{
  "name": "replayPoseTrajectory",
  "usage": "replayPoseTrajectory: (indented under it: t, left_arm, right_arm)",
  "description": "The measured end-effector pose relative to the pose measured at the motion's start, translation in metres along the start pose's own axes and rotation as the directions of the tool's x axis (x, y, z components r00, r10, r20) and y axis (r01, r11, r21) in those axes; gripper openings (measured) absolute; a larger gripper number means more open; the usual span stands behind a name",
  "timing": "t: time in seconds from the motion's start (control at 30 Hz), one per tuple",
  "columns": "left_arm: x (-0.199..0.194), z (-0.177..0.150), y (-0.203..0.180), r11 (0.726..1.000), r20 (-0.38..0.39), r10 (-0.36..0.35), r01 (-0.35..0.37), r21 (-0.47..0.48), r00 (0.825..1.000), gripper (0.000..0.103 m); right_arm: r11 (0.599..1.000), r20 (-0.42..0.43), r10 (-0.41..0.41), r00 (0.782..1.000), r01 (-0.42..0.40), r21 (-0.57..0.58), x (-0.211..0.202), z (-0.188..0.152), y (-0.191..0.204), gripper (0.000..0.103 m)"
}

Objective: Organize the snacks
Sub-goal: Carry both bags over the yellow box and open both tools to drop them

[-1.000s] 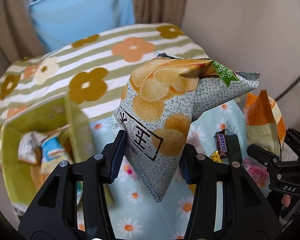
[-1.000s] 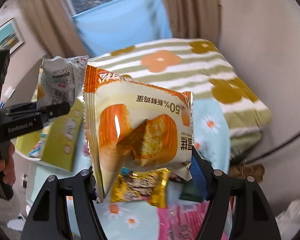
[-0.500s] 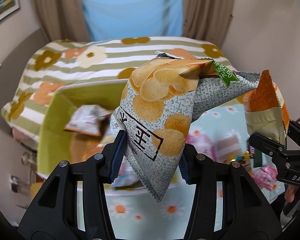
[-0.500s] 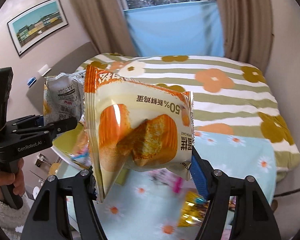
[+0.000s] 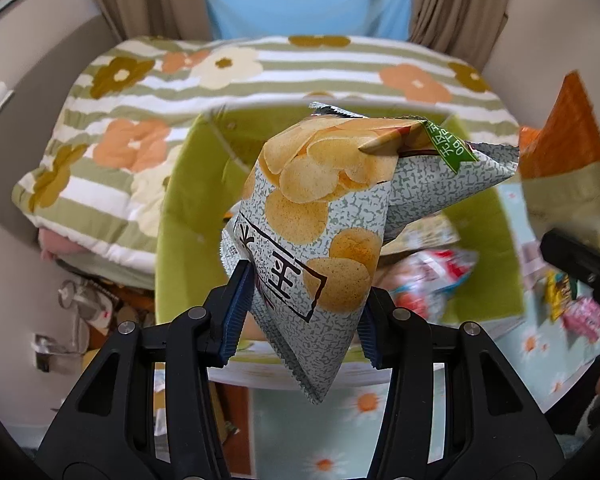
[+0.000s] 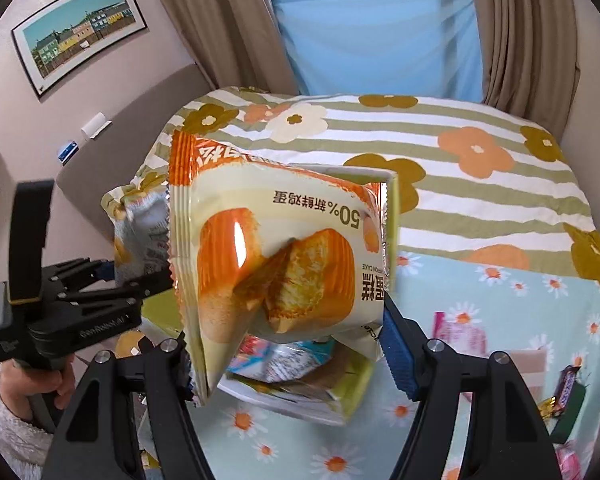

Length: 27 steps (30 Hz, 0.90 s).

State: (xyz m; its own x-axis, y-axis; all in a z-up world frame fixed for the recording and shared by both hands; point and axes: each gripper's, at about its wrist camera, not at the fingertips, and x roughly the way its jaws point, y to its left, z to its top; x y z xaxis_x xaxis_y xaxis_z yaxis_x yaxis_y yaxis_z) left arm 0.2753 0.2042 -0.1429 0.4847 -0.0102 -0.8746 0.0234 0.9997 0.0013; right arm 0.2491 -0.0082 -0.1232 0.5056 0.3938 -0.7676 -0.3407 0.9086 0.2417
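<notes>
My left gripper (image 5: pixel 300 312) is shut on a grey-speckled bag of potato chips (image 5: pixel 324 208), held above a green box (image 5: pixel 196 200) with several snack packs (image 5: pixel 432 276) lying in it. In the right wrist view my right gripper (image 6: pixel 284 356) is shut on an orange and cream cake pack (image 6: pixel 276 256), which hangs over the same green box (image 6: pixel 340 392). The left gripper (image 6: pixel 112 280) with its chips bag (image 6: pixel 144 236) shows at the left of that view, held by a hand (image 6: pixel 40 384). The cake pack (image 5: pixel 568 168) also appears at the right edge of the left wrist view.
A cloth with daisies (image 6: pixel 500 380) covers the table, with loose snacks (image 6: pixel 564 392) at its right. Behind lies a bed with a striped flowered quilt (image 6: pixel 460 148), then curtains (image 6: pixel 204 20) and a blue sheet over a window (image 6: pixel 380 40). Floor clutter (image 5: pixel 88 304) shows at the left.
Both grippers have swung to the left with their packs. The green box has come from the left edge to under the chips bag, and the loose snacks have slid to the right.
</notes>
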Motion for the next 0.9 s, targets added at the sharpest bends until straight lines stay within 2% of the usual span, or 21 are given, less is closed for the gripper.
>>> replayPoseTrajectory:
  t: [0.17,0.27,0.33,0.37,0.4,0.43,0.53,0.67,0.8,0.9]
  left_arm:
    - [0.027,-0.006,0.020,0.999,-0.061,-0.017,0.019,0.037,0.998,0.044]
    - [0.031,-0.008,0.022,0.995,-0.054,-0.060,0.065,0.079,0.997,0.045]
    - [0.034,-0.010,0.021,0.990,-0.063,-0.083,0.090,0.110,0.995,0.050]
    - [0.036,-0.011,0.019,0.989,-0.075,-0.079,0.087,0.121,0.994,0.069]
    - [0.038,-0.012,0.017,0.988,-0.084,-0.066,0.077,0.130,0.994,0.094]
    - [0.038,-0.014,0.018,0.989,-0.081,-0.059,0.070,0.134,0.995,0.101]
    - [0.034,-0.020,0.022,0.989,-0.078,-0.074,0.083,0.119,0.994,0.102]
    - [0.027,-0.023,0.022,0.991,-0.068,-0.028,0.037,0.126,0.997,0.102]
    - [0.017,-0.027,0.019,0.991,-0.056,-0.020,0.027,0.129,0.998,0.102]
    - [0.015,-0.028,0.018,0.992,-0.052,-0.009,0.015,0.125,0.999,0.102]
  right_arm:
    - [0.998,-0.017,-0.025,1.000,0.026,0.049,0.018,0.000,0.018,0.067]
    - [0.996,-0.033,-0.041,0.999,0.043,0.073,0.026,-0.002,0.025,0.067]
    - [0.995,-0.042,-0.044,0.998,0.048,0.089,0.029,-0.003,0.026,0.067]
    - [0.994,-0.047,-0.044,0.998,0.048,0.096,0.030,-0.003,0.026,0.067]
    - [0.993,-0.055,-0.043,0.998,0.049,0.104,0.032,-0.003,0.026,0.067]
    - [0.993,-0.060,-0.043,0.997,0.049,0.108,0.032,-0.002,0.026,0.067]
    - [0.994,-0.077,-0.041,0.996,0.049,0.102,0.036,-0.002,0.027,0.067]
    - [0.997,-0.092,-0.011,0.996,0.018,0.077,0.043,-0.001,0.032,0.067]
    - [0.998,-0.106,0.022,0.994,-0.015,0.067,0.050,0.000,0.038,0.069]
    - [0.999,-0.128,0.024,0.992,-0.019,0.042,0.057,0.001,0.042,0.075]
